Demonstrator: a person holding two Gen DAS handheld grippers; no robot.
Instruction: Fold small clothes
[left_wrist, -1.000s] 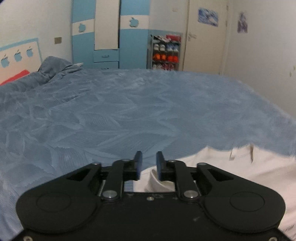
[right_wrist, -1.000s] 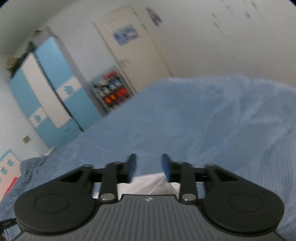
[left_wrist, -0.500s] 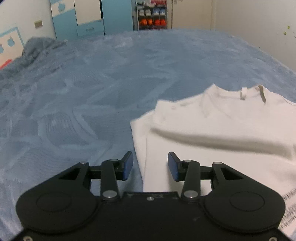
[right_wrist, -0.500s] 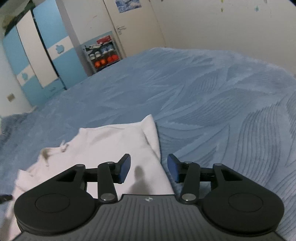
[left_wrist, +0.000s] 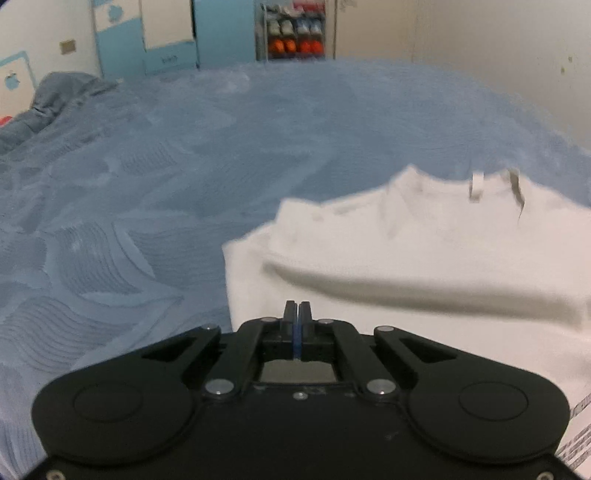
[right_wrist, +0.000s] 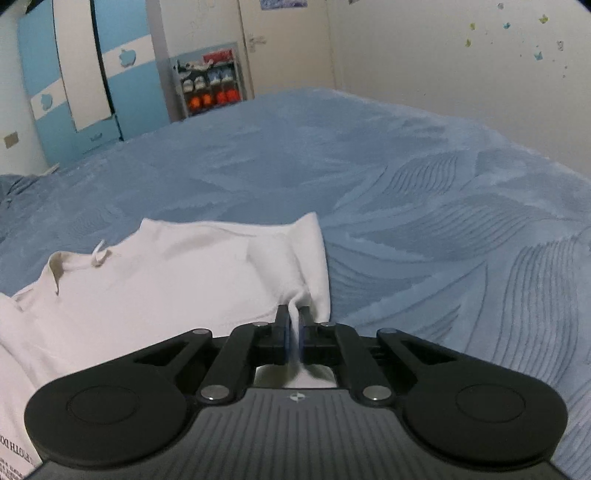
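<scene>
Both grippers sit low over a white T-shirt (left_wrist: 424, 258) spread on a blue bedspread (left_wrist: 147, 184) with a raised leaf-like pattern. In the right wrist view, the right gripper (right_wrist: 294, 319) has its fingers pressed together on a pinch of the shirt's right-hand edge; a thin ridge of white fabric rises between the pads and a strip of it runs back toward the gripper body. In the left wrist view, the left gripper (left_wrist: 296, 314) also has its fingers drawn tight together, with only a thin blue sliver between them; they lie over the shirt near its left edge, but whether any cloth is caught between them cannot be made out. The shirt lies with its collar (left_wrist: 476, 181) pointing away from the cameras, a small white loop and a brownish neck label showing at the neckline, and a fold or raised crease (left_wrist: 424, 291) running across the body just ahead of the left gripper. Printed text (right_wrist: 13, 456) shows on the fabric at the lower left corner of the right wrist view. Beyond the bed stand a blue and white wardrobe (right_wrist: 92, 81), a shoe rack (right_wrist: 210, 86) with orange and pale shoes, and a cream door (right_wrist: 284, 40); a rumpled blue blanket (left_wrist: 55, 99) lies at the far left of the bed.
</scene>
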